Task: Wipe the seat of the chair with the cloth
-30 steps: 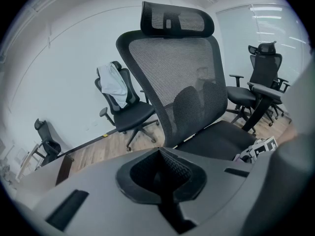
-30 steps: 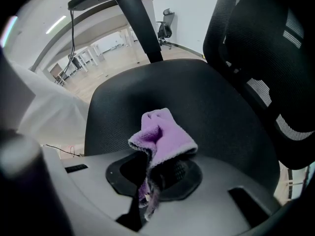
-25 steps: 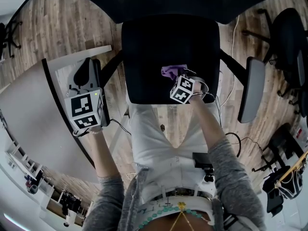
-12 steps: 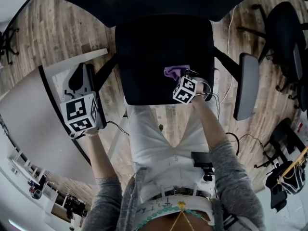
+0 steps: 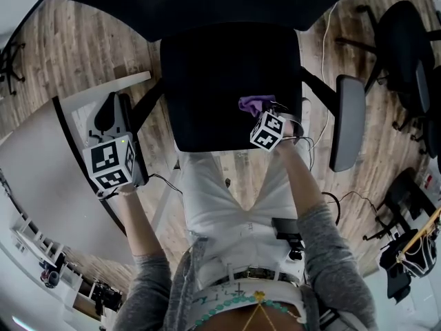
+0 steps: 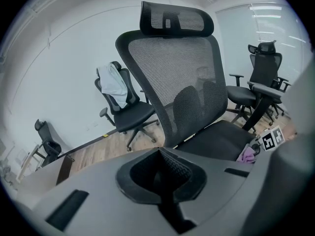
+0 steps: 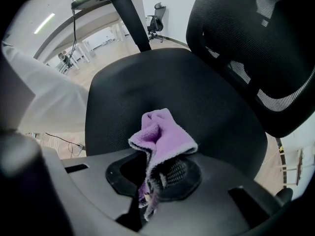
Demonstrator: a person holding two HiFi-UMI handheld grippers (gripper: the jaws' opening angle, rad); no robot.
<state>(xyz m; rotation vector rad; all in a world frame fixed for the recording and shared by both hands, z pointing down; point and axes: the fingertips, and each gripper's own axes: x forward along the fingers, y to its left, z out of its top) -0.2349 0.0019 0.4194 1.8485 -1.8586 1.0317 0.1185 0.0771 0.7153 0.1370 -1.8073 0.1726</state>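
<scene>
A black office chair stands in front of me, its seat dark and its mesh back upright. My right gripper is shut on a purple cloth, held low over the seat's front right part. The cloth bunches up out of the jaws. My left gripper is shut with nothing in it, held off to the left of the chair over a white desk. From the left gripper view the cloth shows small on the seat.
The chair's right armrest sticks out beside the seat. Other black chairs stand around on the wooden floor. Cables trail on the floor to the right. My legs stand close against the seat's front edge.
The right gripper with the cloth has slid a little to the right across the seat. The left gripper has shifted slightly left and stays shut.
</scene>
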